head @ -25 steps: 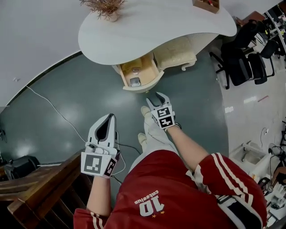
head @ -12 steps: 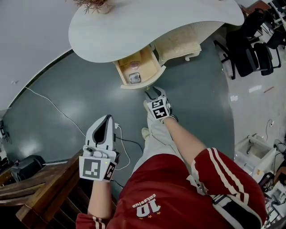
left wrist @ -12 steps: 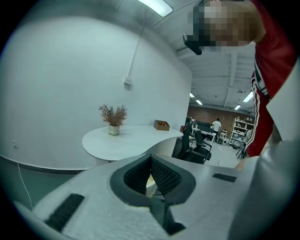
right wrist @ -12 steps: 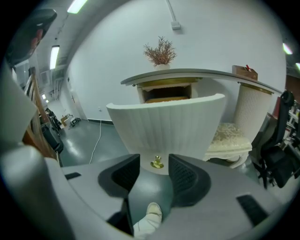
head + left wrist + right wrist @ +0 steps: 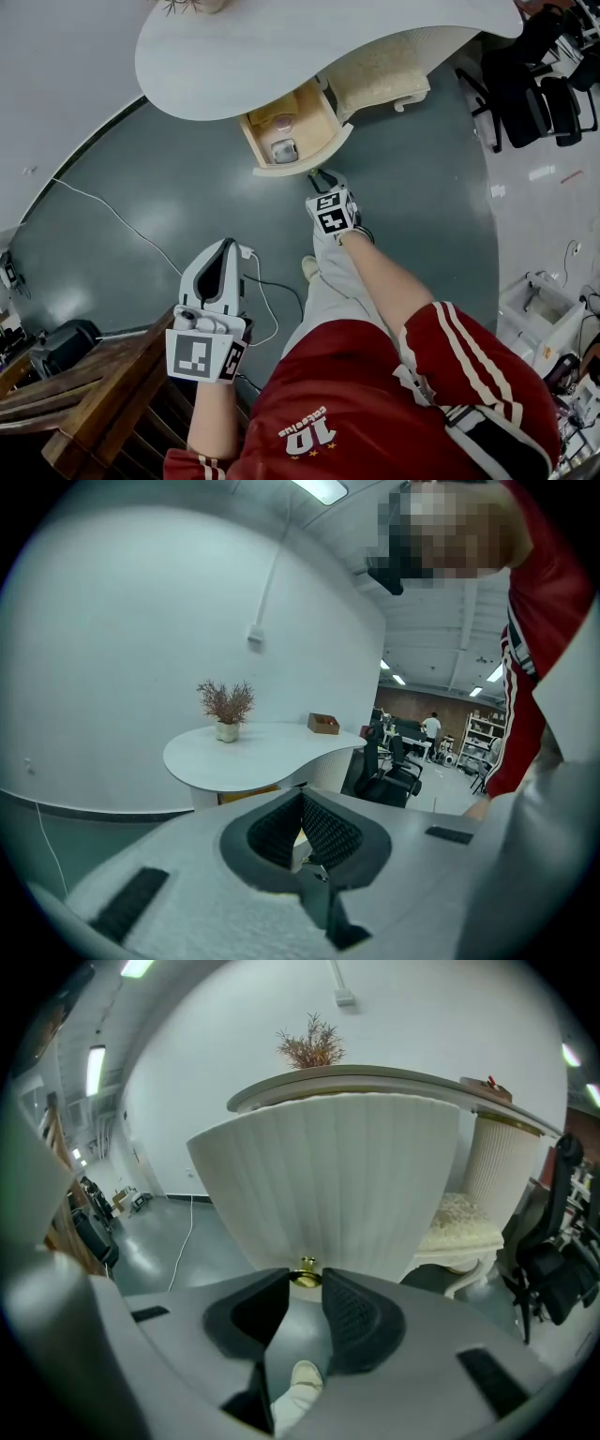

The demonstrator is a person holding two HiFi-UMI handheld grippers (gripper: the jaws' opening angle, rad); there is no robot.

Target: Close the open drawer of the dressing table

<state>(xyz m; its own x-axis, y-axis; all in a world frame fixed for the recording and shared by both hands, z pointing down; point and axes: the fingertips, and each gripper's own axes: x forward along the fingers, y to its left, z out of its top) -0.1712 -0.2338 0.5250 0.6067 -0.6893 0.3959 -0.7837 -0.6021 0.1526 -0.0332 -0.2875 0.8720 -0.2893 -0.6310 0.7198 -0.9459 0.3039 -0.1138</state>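
Holds the right gripper (image 5: 325,178) at the small brass knob (image 5: 307,1272) of the open ribbed cream drawer (image 5: 328,1166), jaws just closing, not yet pinching it. Holds the left gripper (image 5: 227,246) aside, shut and empty

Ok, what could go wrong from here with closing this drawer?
1. The right gripper has just been closing its jaws, with the small gold knob at their tips but not gripped; they could slip off it.
2. A hard shove on the drawer might topple the jar inside.
3. The white cable lies by the person's shoe, a trip hazard.
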